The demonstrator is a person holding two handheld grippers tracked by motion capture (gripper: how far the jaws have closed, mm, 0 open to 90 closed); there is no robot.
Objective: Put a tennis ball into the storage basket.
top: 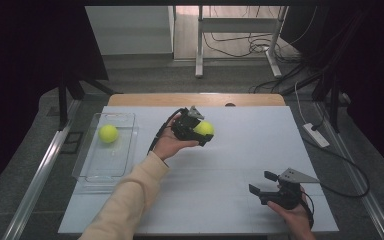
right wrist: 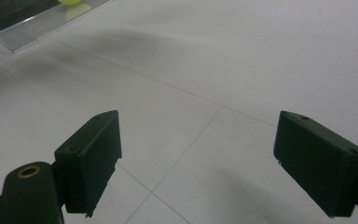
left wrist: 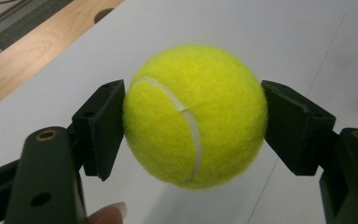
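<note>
Fuzzy yellow tennis ball (left wrist: 195, 115) clamped mid-girth between left gripper (top: 196, 128) jaws, held above the white table (top: 230, 165) mid-back, likely bound for the clear plastic bin (top: 94, 165) at left, where a second ball (top: 108, 133) lies. Right gripper (top: 265, 183) idles near-right, jaws apart, empty.

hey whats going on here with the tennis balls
A person at a white table holds a gripping tool in each hand. The left tool is clamped on a tennis ball, its two jaws pressing the ball's sides, held over the middle of the table. A second tennis ball sits in the clear plastic bin at the table's left. The right tool is open and holds nothing, low near the table's front right.
</note>
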